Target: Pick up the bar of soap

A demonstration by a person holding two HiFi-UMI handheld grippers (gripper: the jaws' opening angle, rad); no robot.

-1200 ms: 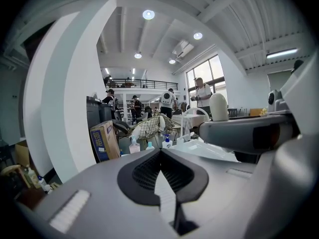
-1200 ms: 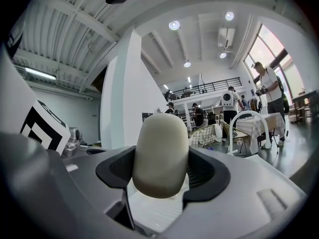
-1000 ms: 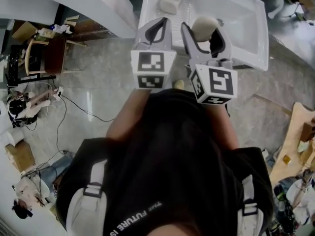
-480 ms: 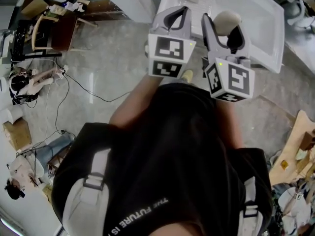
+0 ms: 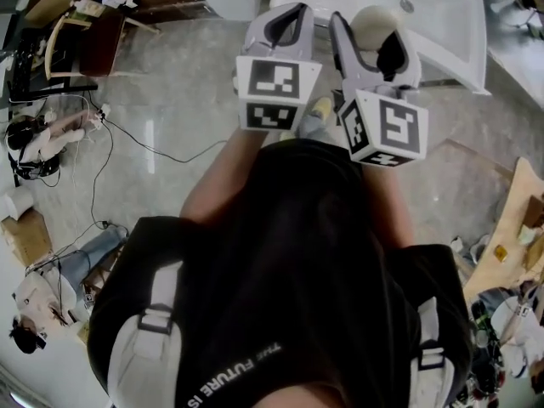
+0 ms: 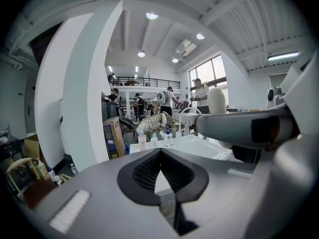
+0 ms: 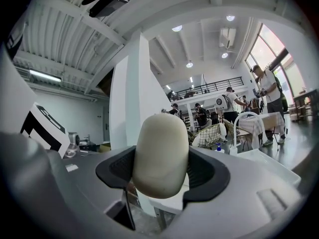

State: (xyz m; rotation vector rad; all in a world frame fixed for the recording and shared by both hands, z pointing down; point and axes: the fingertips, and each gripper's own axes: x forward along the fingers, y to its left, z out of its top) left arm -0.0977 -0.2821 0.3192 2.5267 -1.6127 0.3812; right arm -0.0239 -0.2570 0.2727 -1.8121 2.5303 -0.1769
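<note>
The bar of soap [image 5: 371,25] is a cream, rounded oval. My right gripper [image 5: 376,22] is shut on it, holding it upright over the near edge of the white basin [image 5: 450,32]. In the right gripper view the soap [image 7: 160,153] fills the gap between the dark pads of the right gripper [image 7: 162,158]. My left gripper [image 5: 287,17] hangs just to the left of it, over the floor. Seen in its own view, the left gripper [image 6: 159,152] is shut, its tips meeting with nothing between them. The soap [image 6: 217,101] also shows there at the upper right.
The white basin [image 6: 199,146] stands ahead with small bottles [image 6: 167,136] on its far side. A broad white pillar [image 6: 82,103] rises on the left. A dark desk and chair [image 5: 81,45] sit at the far left, and cables [image 5: 127,160] run across the stone floor. People stand in the background.
Both grippers have drawn back together from over the basin to its near edge. The soap has stayed in the right gripper's grip, and the left gripper has stayed shut.
</note>
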